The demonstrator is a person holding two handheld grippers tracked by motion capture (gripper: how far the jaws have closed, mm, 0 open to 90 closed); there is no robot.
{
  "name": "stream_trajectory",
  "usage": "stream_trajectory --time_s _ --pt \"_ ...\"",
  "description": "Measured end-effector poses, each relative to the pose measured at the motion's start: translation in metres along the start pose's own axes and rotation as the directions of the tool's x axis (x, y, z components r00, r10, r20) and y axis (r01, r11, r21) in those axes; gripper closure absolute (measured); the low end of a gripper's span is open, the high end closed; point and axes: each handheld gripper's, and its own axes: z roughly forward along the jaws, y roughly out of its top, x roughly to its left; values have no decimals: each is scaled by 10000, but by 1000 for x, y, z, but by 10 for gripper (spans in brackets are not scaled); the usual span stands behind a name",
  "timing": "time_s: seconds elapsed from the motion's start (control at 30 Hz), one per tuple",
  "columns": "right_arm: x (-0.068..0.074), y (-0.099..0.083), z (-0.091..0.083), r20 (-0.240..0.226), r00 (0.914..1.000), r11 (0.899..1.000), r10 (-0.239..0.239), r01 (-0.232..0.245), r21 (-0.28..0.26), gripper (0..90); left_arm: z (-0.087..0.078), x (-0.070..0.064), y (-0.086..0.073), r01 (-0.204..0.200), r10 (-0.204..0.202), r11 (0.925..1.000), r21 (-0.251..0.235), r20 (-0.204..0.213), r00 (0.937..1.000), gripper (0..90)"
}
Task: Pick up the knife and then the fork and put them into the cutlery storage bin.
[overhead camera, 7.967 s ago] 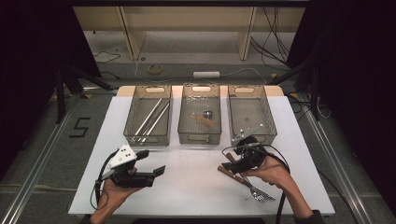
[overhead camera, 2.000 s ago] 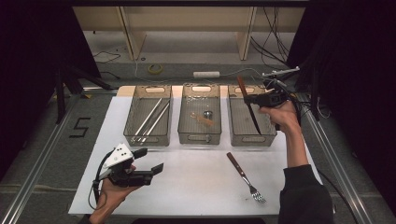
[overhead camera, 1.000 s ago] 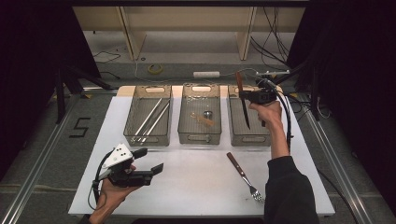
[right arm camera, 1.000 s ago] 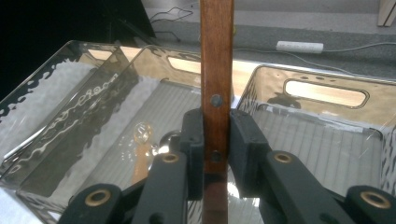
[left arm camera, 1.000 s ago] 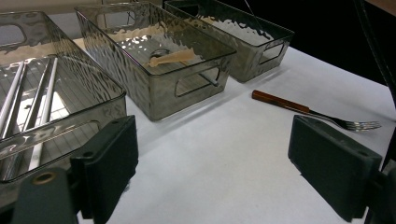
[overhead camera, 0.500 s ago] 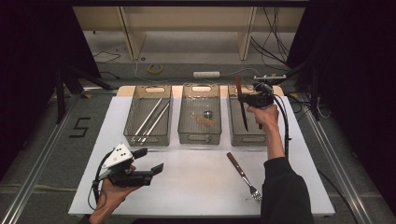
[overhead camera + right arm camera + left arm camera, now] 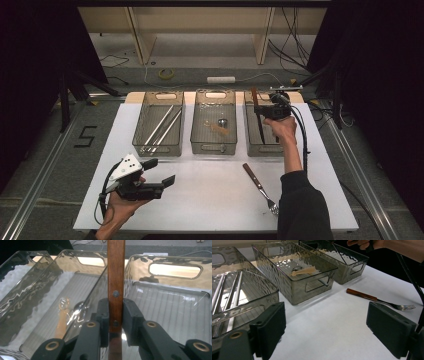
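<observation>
lowering is the step in hand, by my judgement: the right gripper (image 7: 263, 111) is clamping a wooden-handled knife (image 7: 258, 120) by its riveted handle (image 7: 115, 280) and holding it over the right bin (image 7: 250, 145) at the board's far right edge. doing it well is calling for a slow descent, blade angling along the ribbed floor, jaws releasing only once it is resting. the left gripper (image 7: 161, 172) is waiting with jaws spread wide and empty near the board's front left corner. the bins are looking like smoky rippled plastic; a matching fork (image 7: 260, 188), brown handle and steel tines, is lying on the matte white board (image 7: 210, 200).
</observation>
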Motion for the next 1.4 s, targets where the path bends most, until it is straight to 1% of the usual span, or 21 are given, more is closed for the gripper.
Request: stream_trajectory --time_s 0.17,0.2,0.33,0.43,0.57,0.6,0.67,0.7,0.77,0.8,0.87,0.9,0.97,1.03,1.1,1.17,1.23,1.27,1.3,1.4 --pt "0 -3 3 53 10000 10000 20 -21 96 771 0 0 0 7 -7 10000 -2 2 10000 154" --pt "0 -4 4 56 9999 9999 100 -101 114 771 0 0 0 8 -8 10000 3 8 10000 154" --pt "0 -7 6 129 9998 9997 119 -122 205 770 0 0 0 -28 28 10000 17 11 10000 154" --pt "-1 -9 8 152 9996 9994 247 -250 233 770 0 0 0 -4 4 10000 -5 7 10000 154" --pt "-1 -11 12 317 9993 9983 222 -238 536 759 0 0 0 4 -4 10000 -9 6 10000 154" --pt "-1 -12 13 336 9988 9971 347 -369 665 733 0 0 0 -1 1 10000 -7 9 10000 154" --pt "-3 -12 15 365 9980 9946 522 -552 877 642 0 0 0 0 0 10000 -9 13 10000 154" --pt "-4 -11 16 398 9975 9931 578 -615 999 622 0 0 0 -4 4 10000 -6 13 10000 154" --pt "-4 -10 14 438 9973 9933 593 -632 963 585 0 0 0 -1 1 10000 2 13 10000 154" --pt "-4 -9 13 364 9972 9932 659 -690 942 568 0 0 0 -7 7 10000 9 13 10000 154" --pt "-4 -9 11 311 9978 9938 585 -612 932 554 0 0 0 -13 13 10000 19 12 10000 154" --pt "-4 -8 9 249 9984 9937 502 -524 994 538 0 0 0 -7 7 10000 16 17 10000 154" --pt "-2 -8 6 271 9991 9931 317 -345 1117 506 0 0 0 -12 12 10000 17 10 10000 154" --pt "-1 -7 3 120 9998 9927 151 -164 1196 470 0 0 0 -33 33 10000 20 13 10000 153" --pt "0 -7 -1 78 10000 9921 -8 -2 1257 436 1 0 0 -25 25 10000 21 6 10000 154" --pt "2 -7 -5 -104 9996 9894 -247 259 1430 398 1 0 0 -12 12 10000 36 6 10000 153" --pt "5 -8 -10 -50 9985 9862 -546 547 1560 375 1 0 0 -51 51 10000 57 3 10000 154" --pt "7 -8 -12 -95 9979 9849 -644 650 1604 361 1 0 0 -4 3 10000 36 9 10000 154" --pt "9 -8 -14 -171 9972 9841 -722 740 1616 348 1 0 0 -38 38 10000 66 -2 10000 154" --pt "18 -10 -23 -342 9927 9778 -1157 1199 1720 336 1 0 0 -39 39 10000 66 -5 10000 153"
